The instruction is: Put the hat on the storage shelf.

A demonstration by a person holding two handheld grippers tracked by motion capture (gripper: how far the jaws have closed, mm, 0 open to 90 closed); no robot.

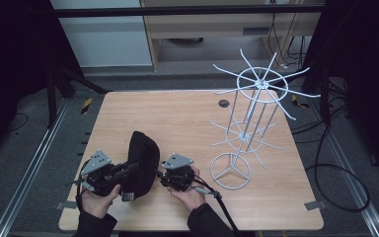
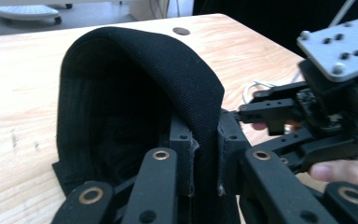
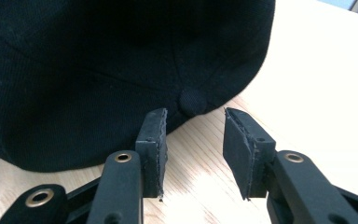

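High view: we stand at a pale wooden table (image 1: 187,118) with a black fabric cap (image 1: 140,163) near its front edge, between our 2 grippers. Our left gripper (image 2: 205,158) is clenched on the cap's rim band, the cloth pinched between both pads. Our right gripper (image 3: 193,149) waits with jaws parted and nothing between them, just beside the crown, pointing at the small top button (image 3: 189,101).

We judge the cap light and soft. Its cloth should fold under any squeeze, so the stiffer rim band or brim looks the surest place to take hold; the crown would likely crumple.

To the right stands a white wire rack with 2 tiers of radiating spokes on a ring base (image 1: 249,123), well apart from the cap. Its thin prongs could snag cloth or a trailing cable. A small dark hole (image 1: 223,103) marks the table farther back.
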